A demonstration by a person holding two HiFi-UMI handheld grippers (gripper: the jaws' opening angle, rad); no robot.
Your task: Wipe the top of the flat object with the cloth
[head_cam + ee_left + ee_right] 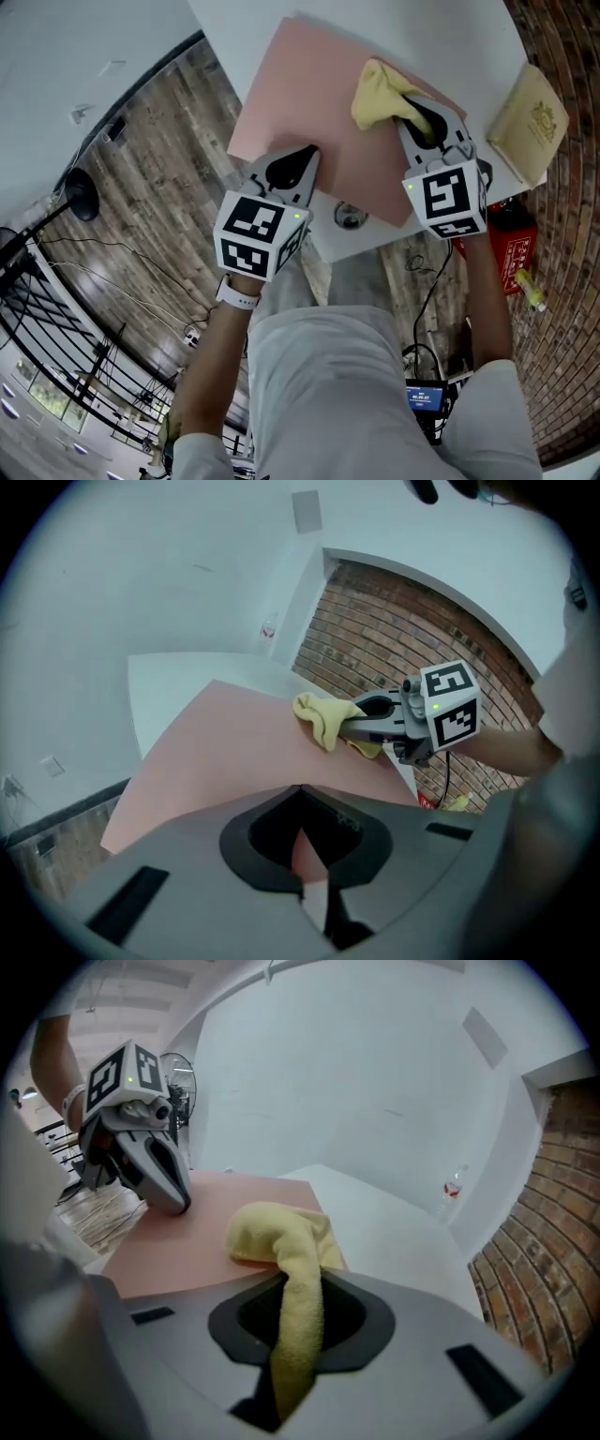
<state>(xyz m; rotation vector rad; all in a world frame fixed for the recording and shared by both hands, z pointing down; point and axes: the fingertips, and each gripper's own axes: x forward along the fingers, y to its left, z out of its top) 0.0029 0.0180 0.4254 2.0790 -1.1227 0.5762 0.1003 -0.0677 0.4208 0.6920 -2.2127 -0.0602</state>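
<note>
From the head view, the smooth pink sheet (pixel 319 112) lies flat on my white table (pixel 234 37), one corner overhanging the near edge. My right gripper (pixel 427 127) reaches forward with a soft yellow terry cloth (pixel 380 92) bunched on the sheet's far right part. A tan booklet (pixel 532 122) bears a crest I can't read.

In the left gripper view, my left gripper (pixel 300 787) has its jaws closed together, tips down on the sheet's near edge.

In the right gripper view, the jaws clamp the cloth's tail.
</note>
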